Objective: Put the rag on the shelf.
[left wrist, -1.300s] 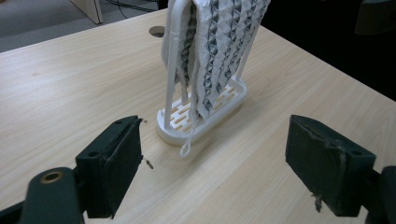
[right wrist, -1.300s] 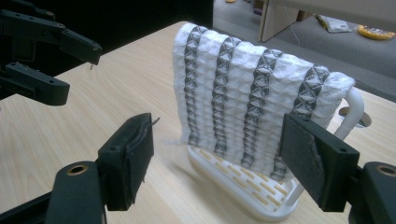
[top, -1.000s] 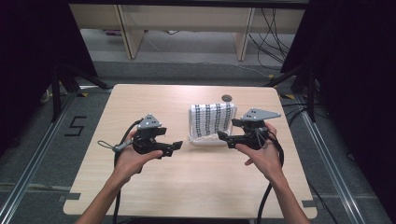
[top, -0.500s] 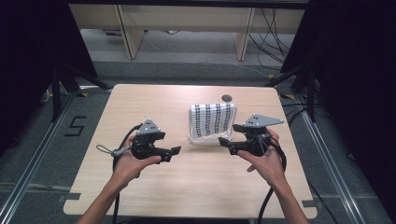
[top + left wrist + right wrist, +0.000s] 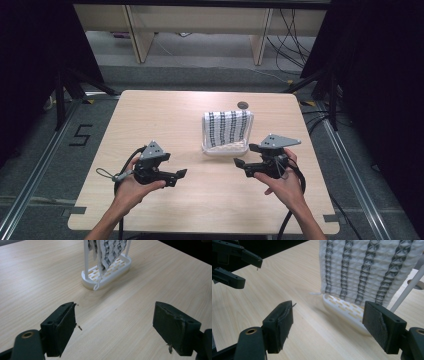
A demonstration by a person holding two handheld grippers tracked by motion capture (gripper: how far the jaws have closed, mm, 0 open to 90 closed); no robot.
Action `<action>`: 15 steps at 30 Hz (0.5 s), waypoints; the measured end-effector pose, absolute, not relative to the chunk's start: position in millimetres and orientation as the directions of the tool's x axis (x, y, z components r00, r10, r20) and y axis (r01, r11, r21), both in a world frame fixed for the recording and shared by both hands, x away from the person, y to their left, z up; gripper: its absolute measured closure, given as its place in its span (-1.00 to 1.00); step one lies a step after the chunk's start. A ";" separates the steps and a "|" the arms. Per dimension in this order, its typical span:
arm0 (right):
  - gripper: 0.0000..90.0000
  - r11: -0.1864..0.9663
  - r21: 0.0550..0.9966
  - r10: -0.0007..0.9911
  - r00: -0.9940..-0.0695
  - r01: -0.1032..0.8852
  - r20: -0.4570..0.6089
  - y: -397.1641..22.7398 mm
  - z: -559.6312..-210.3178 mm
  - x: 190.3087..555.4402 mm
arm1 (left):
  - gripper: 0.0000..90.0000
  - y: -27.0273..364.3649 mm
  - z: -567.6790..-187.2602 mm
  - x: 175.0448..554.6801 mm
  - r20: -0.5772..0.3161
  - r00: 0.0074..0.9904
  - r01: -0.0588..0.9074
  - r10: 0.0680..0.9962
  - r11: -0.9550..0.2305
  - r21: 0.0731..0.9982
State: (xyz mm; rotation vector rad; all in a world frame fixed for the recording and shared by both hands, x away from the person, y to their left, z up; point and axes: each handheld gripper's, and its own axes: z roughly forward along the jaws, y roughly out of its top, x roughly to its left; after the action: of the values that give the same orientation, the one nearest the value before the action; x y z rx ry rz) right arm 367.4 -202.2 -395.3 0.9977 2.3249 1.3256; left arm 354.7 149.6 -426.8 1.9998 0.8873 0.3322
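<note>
Both tongs lower in the high view than a second ago, drawn toward the bottom edge and away from the rack. Left tongs (image 5: 181, 177) now left of centre in the lower half of the frame, earlier closer to the middle and nearer the cloth; jaws spread wide, nothing between them, pointing right across the bare tabletop (image 5: 165, 115). Right tongs (image 5: 240, 167) now lower right of centre, earlier level with the rack's base and just beside it; jaws likewise released and empty, pointing left. Clear wood grain now visible between the right tongs and the rack, where before they nearly met.

White drying rack (image 5: 226, 148) unmoved, slightly right of the frame's middle, upright on the tabletop, with a white waffle cloth with dark stripes (image 5: 227, 127) draped over its top rail. Small dark round mark (image 5: 242, 105) just above it, unchanged.

In the left gripper view, rack (image 5: 110, 272) at top centre, well apart from the parted jaws, a cord end of the cloth dangling to the base. In the right gripper view, cloth (image 5: 367, 267) at upper right, rack base (image 5: 344, 308) between the jaws' line of sight, left tongs (image 5: 249, 270) at upper left.
</note>
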 end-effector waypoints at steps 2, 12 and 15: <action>-0.43 0.333 0.842 0.692 -0.716 0.424 0.087 -200.7 -398.7 365.0 | -0.60 149.7 -432.4 352.1 -0.114 0.703 0.460 0.702 -0.326 0.826; -0.43 0.356 0.837 0.671 -0.737 0.416 0.081 -195.1 -413.3 355.2 | -0.60 153.7 -447.4 342.5 -0.095 0.713 0.459 0.694 -0.361 0.812; -0.43 0.374 0.830 0.661 -0.746 0.414 0.074 -194.6 -417.7 352.8 | -0.60 153.1 -449.4 337.3 -0.093 0.711 0.457 0.697 -0.357 0.815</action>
State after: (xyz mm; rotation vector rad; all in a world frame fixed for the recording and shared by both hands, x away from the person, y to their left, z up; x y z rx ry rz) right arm 352.8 -194.6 -417.7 0.9513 2.3664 1.3096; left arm 337.3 153.1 -449.4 2.0163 0.8816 0.3374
